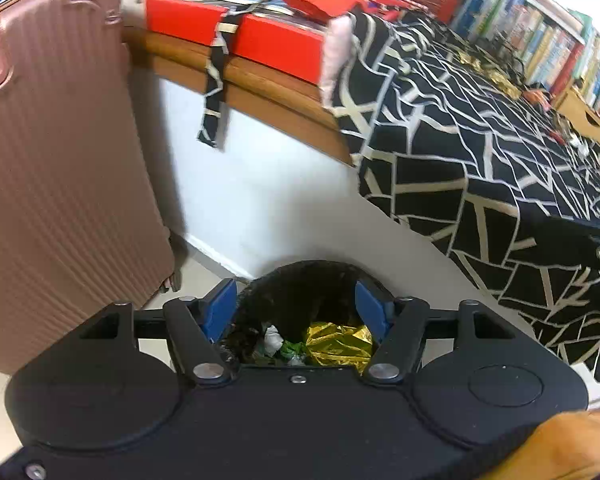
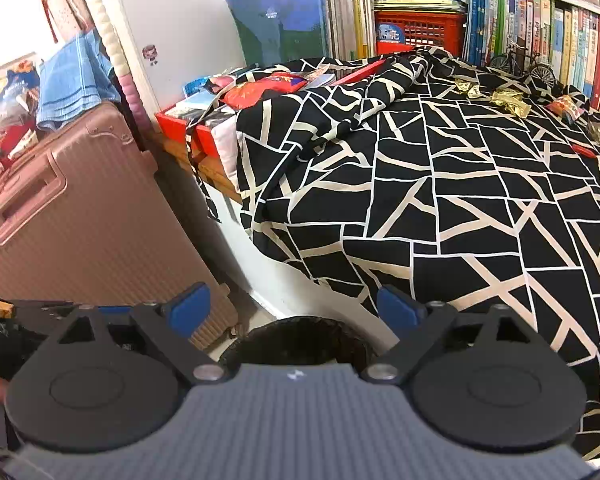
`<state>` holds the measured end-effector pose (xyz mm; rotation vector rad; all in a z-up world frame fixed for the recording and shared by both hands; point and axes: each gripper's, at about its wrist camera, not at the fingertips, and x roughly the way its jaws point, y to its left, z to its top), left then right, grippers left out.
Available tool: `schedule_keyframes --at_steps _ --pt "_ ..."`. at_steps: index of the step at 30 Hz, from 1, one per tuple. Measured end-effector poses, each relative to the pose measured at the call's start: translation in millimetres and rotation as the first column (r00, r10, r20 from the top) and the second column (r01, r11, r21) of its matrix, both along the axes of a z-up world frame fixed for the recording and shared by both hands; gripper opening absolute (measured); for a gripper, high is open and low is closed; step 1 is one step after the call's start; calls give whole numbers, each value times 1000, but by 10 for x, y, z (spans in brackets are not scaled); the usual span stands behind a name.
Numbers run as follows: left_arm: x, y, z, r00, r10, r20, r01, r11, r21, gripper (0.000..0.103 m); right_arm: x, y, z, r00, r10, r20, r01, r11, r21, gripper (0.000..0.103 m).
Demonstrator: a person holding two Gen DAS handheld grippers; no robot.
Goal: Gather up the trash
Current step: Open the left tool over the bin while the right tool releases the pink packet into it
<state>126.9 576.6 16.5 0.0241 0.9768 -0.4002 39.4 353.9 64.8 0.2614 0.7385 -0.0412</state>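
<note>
Trash already lies in the black-lined bin [image 1: 300,304] on the floor: a crumpled gold foil wrapper [image 1: 338,346], white paper and something green, seen between the blue pads of the left hand-held gripper [image 1: 296,304]. Its jaws stand apart with nothing between them, directly over the bin's mouth. The right hand-held gripper [image 2: 294,308] is spread wide and empty too, just above the near rim of the same bin [image 2: 304,340].

The bin sits in a narrow gap, with the pink ribbed suitcase [image 2: 88,216] close on the left and the white side of the bed on the right, where the black-and-white quilt [image 2: 440,200] hangs over the edge. More gold wrappers [image 2: 504,98] lie far across the quilt near the bookshelf [image 2: 540,20], well apart from both grippers, with other small scraps beside them. A red box [image 1: 236,28] sits on the wooden ledge behind the bin.
</note>
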Motion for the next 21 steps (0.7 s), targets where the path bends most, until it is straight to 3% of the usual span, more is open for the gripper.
schedule_keyframes --at_steps 7,14,17,21 --pt "-64 53 191 1000 -9 26 9 1000 5 63 -110 -132 45 998 -70 -1 70 998 -1 103" --pt "-213 -159 539 989 -120 85 118 993 21 64 -335 -329 236 986 -163 27 163 987 2 103" --pt "-217 -276 808 982 -147 119 147 989 9 64 -417 -414 449 982 -180 50 181 983 -9 103" --pt "-158 -459 1342 956 -239 173 249 968 -39 64 -555 -573 888 970 -193 148 194 981 10 103"
